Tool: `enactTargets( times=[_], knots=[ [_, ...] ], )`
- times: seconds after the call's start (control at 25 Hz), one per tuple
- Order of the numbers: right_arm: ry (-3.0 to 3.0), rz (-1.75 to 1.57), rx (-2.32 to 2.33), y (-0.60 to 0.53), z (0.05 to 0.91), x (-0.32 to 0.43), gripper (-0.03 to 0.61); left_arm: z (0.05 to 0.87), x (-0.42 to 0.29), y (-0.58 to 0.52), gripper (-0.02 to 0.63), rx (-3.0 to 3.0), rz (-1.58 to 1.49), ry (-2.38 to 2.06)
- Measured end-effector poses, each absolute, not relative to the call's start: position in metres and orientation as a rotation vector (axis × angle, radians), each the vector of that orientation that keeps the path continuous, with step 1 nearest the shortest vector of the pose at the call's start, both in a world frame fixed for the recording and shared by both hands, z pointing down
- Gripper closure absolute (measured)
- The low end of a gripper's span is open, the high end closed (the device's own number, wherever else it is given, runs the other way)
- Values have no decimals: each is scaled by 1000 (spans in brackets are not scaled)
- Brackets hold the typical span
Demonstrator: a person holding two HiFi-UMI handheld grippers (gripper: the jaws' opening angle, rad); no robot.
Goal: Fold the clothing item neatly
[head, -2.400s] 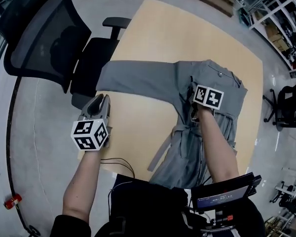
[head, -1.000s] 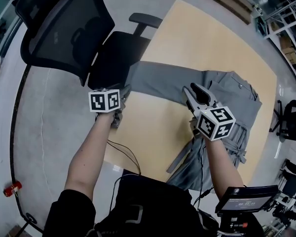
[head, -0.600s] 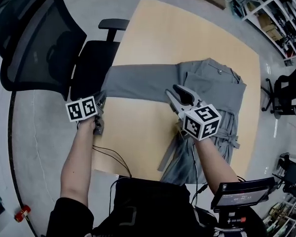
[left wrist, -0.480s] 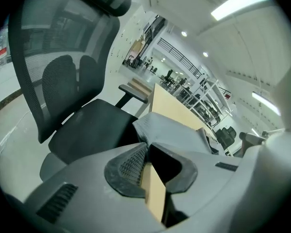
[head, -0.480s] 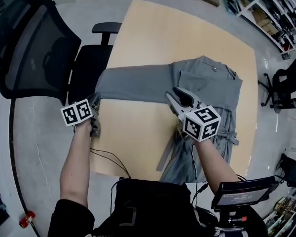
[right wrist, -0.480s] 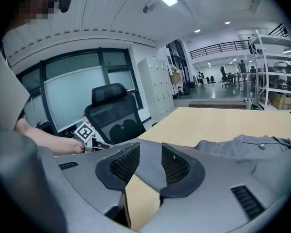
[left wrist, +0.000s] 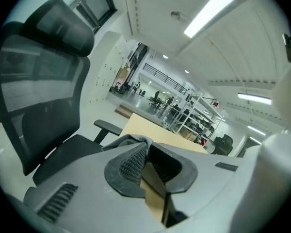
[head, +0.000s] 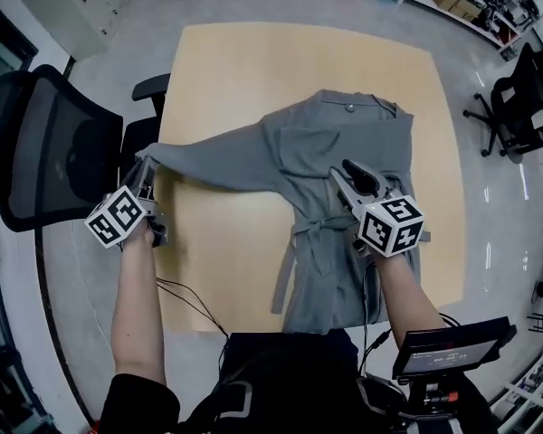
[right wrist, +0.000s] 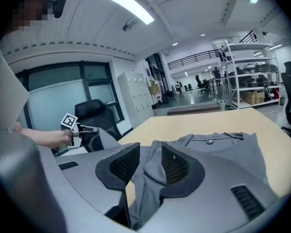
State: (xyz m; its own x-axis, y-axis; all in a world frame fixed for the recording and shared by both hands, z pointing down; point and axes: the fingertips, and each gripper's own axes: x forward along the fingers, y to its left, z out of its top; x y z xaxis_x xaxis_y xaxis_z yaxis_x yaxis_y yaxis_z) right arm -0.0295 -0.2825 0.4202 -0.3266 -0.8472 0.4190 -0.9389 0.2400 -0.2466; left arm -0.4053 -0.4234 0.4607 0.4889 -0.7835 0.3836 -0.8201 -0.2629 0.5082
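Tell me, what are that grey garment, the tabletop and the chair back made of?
The grey garment looks like soft matte woven cloth, perhaps cotton: it drapes and creases. The tabletop looks like pale wood or wood-look laminate, smooth with a slight sheen. The chair back seems black mesh: light shows through.

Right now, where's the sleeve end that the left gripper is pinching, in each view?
Head view: sleeve end of the grey garment, at the table's left edge, in the left gripper.
Left gripper view: low centre, bunched at the closed jaw tips.
Right gripper view: far left, small, beside the marker cube.
Shared landmark: the wooden table.
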Motion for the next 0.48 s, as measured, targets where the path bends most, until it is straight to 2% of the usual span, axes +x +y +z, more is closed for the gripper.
enactTargets(
  times=[0.28, 0.48],
  knots=[
    [-2240, 705, 1874, -227, 420, 59, 457, 409, -295, -445, 584, 2270, 101, -1262],
    [-2156, 739, 2019, -170, 419, 149, 457, 385, -142, -435, 583, 2453, 208, -1109]
  ],
)
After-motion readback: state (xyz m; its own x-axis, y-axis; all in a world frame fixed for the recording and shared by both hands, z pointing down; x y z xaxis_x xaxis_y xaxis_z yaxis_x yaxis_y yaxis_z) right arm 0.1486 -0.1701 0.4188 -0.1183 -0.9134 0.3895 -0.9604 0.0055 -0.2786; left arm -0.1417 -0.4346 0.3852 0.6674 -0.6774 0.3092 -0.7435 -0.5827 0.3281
